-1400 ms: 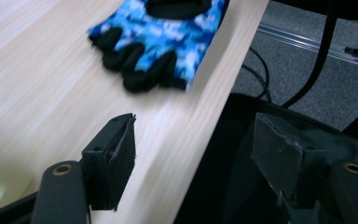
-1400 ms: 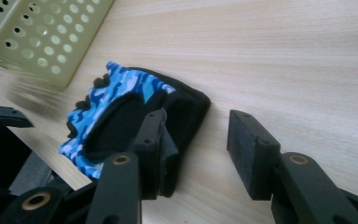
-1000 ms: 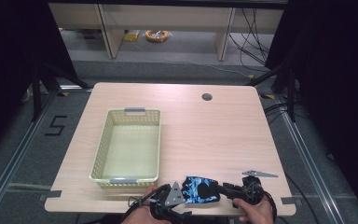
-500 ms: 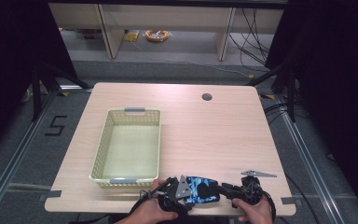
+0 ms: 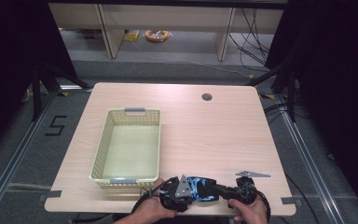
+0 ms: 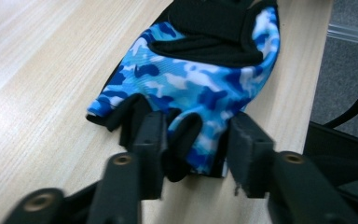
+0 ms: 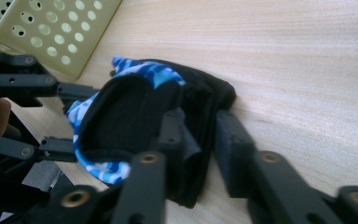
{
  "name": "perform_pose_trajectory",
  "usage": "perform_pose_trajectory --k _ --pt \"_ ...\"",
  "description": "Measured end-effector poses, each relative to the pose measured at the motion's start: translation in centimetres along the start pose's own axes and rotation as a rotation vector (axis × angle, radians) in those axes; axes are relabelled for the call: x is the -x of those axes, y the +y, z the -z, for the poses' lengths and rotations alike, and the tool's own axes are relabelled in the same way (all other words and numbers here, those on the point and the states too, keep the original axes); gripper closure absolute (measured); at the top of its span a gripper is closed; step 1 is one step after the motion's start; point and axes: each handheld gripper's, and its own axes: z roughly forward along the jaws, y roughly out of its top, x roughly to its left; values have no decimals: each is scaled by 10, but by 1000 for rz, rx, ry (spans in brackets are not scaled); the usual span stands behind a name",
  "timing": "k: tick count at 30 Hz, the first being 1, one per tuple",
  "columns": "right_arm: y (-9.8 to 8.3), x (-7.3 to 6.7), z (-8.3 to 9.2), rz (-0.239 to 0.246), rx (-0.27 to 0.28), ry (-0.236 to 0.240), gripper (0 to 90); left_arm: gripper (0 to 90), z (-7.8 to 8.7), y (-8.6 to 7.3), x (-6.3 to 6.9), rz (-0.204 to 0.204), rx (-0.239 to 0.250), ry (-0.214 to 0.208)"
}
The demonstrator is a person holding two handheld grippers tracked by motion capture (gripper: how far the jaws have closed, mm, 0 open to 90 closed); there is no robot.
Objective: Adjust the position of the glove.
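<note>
- Right now I am looking down on the wooden table (image 5: 223,130), which is carrying a pale yellow basket (image 5: 103,148) on its left half; the glove is lying well clear of it, at the near edge of the table, just past the basket's near right corner.
- I am seeing the left gripper (image 6: 193,144) with its jaws having just been closing, now part-way in and straddling the finger end of the glove (image 6: 200,79); the left pad is pressing on the short black finger stubs, the right pad sitting at the glove's edge.
- The right gripper (image 7: 200,135) has likewise just been closing its jaws, and they are nipping a fold of black cuff fabric on the opposite end of the glove (image 7: 130,112).
- The glove is lying flat between the two grippers, a fingerless one in blue, white and navy camouflage with black palm and trim; its cuff opening is gaping towards the right gripper view.
</note>
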Motion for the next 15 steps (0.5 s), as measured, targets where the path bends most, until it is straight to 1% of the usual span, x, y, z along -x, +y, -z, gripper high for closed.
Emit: perform_pose_trajectory --k 1,2,3,4,5,6,7,8,9,10,11,12,13,14,15 --pt "0 2 1 22 12 18 820 639 1 0 2 -16 -1 13" --pt "-1 1 1 7 19 25 847 656 1 0 2 -16 -1 13" --pt "-1 0 3 -6 23 45 860 670 1 -1 2 -37 -4 26" --pt "-1 1 4 -12 20 42 862 679 1 -1 2 -45 3 28" --pt "-2 3 3 3 33 34 864 687 1 -1 2 -37 8 26" --pt "-2 3 3 4 33 46 865 694 1 -2 2 -29 6 31" --pt "-2 3 3 22 40 43 866 699 1 -2 2 -34 14 25" --pt "-2 3 3 22 40 43 866 702 1 -2 2 -34 14 25" --pt "-2 -2 3 3 42 48 867 706 3 -3 1 -35 16 33" --pt "-1 0 2 33 46 42 867 708 5 -3 0 -36 12 30" --pt "-1 -2 4 34 43 50 868 711 6 -4 0 -35 17 32" --pt "-2 -2 4 42 43 44 868 714 6 -4 0 -30 16 26" --pt "-2 -2 3 52 55 44 868 716 8 -5 1 -33 29 30" --pt "-2 -4 4 48 53 64 868 718 10 -6 1 -37 21 35" --pt "-3 -5 4 53 53 56 868 719 11 -6 2 -29 28 25"
